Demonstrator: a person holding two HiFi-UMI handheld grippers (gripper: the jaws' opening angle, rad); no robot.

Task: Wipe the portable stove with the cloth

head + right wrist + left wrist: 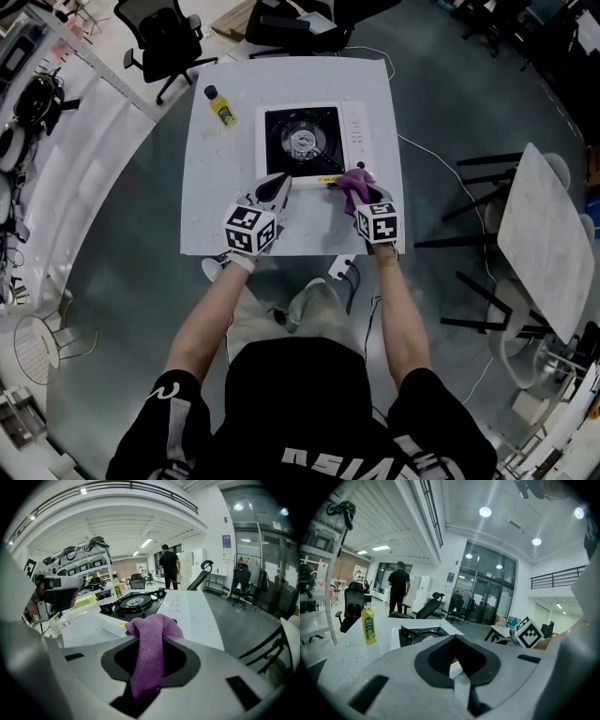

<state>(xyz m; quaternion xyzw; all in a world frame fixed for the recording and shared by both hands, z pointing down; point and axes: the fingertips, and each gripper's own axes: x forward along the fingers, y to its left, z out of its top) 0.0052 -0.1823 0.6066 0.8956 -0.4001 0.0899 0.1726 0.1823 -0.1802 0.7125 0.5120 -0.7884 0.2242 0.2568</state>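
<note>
Cloth in play: the crumpled purple cloth (149, 644) is pinched between the jaws of the right gripper (361, 195), with a bunch of it poking out over the near right corner of the white portable stove with the black burner top (305, 141). The left gripper (275, 187) hangs at the stove's near edge, jaws drawn together on nothing. The stove sits on the white square worktop (211, 206), a yellow plastic bottle (221, 106) well apart at the far left. Risk as I see it: the cloth snags on the burner's raised grate and pulls free, or the stove skids with nothing bracing it.
</note>
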